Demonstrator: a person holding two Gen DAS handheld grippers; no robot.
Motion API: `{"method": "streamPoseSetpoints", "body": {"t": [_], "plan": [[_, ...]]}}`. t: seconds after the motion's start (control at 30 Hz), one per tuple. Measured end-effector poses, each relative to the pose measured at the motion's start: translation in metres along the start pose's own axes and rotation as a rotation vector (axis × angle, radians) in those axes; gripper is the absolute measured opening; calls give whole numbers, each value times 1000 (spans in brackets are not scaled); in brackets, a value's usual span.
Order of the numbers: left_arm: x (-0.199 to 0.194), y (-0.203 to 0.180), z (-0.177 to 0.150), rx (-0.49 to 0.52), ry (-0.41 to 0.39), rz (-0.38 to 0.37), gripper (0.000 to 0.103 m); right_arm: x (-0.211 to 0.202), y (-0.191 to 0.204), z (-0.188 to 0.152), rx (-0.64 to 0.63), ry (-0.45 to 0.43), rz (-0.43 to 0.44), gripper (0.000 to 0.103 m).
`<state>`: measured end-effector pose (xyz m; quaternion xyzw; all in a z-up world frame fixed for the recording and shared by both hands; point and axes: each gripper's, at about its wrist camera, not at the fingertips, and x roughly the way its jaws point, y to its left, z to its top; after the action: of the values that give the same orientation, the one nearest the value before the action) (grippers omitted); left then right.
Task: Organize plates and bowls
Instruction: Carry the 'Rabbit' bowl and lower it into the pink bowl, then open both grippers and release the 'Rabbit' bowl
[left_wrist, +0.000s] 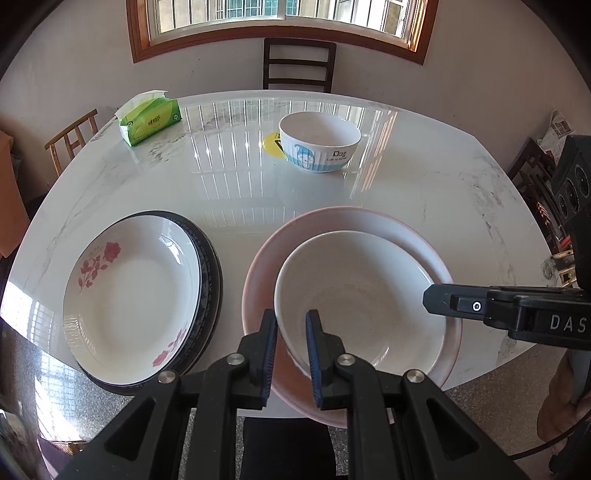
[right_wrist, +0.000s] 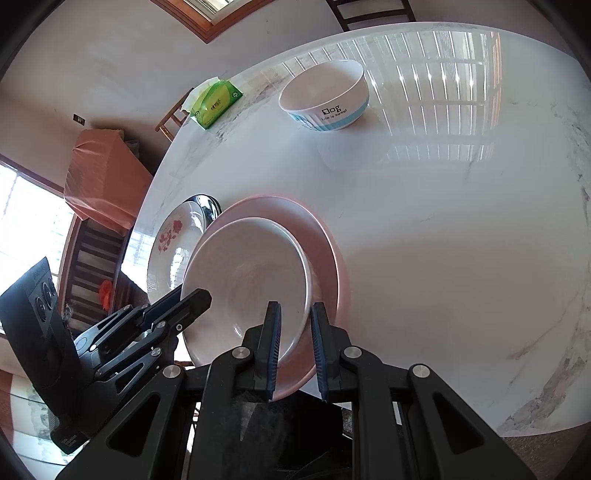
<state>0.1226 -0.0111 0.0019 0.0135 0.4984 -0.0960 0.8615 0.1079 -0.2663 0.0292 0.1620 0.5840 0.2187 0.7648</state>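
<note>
A shallow white dish (left_wrist: 362, 295) (right_wrist: 251, 273) lies inside a larger pink plate (left_wrist: 369, 221) (right_wrist: 321, 236) at the table's near edge. My left gripper (left_wrist: 291, 317) is shut on the dish's near-left rim, one pad inside and one outside. My right gripper (right_wrist: 295, 310) is shut on the dish's right rim, and the pink plate's edge shows just below its pads. Each gripper shows in the other's view: the right gripper (left_wrist: 436, 299) and the left gripper (right_wrist: 195, 299). To the left, a rose-patterned plate (left_wrist: 133, 288) (right_wrist: 173, 236) rests on a dark-rimmed plate (left_wrist: 210, 258). A cartoon bowl (left_wrist: 319, 147) (right_wrist: 325, 92) stands further back.
The white marble table (left_wrist: 443, 184) also carries a green tissue pack (left_wrist: 151, 118) (right_wrist: 216, 103) at the back left and a yellow disc (left_wrist: 271, 146) beside the cartoon bowl. A dark chair (left_wrist: 299, 64) stands behind the table under the window.
</note>
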Motion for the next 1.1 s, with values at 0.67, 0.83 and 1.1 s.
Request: {"method": "streamPoseSetpoints", "body": {"t": [0.67, 0.83, 1.1], "plan": [[-29, -21, -5, 141, -196, 160, 42, -9, -3, -1, 14, -39, 55, 17], [-39, -27, -4, 172, -243, 196, 43, -14, -6, -1, 7, -67, 47, 19], [-31, -30, -1, 185, -232, 206, 43, -19, -19, 3, 20, -106, 68, 20]]}}
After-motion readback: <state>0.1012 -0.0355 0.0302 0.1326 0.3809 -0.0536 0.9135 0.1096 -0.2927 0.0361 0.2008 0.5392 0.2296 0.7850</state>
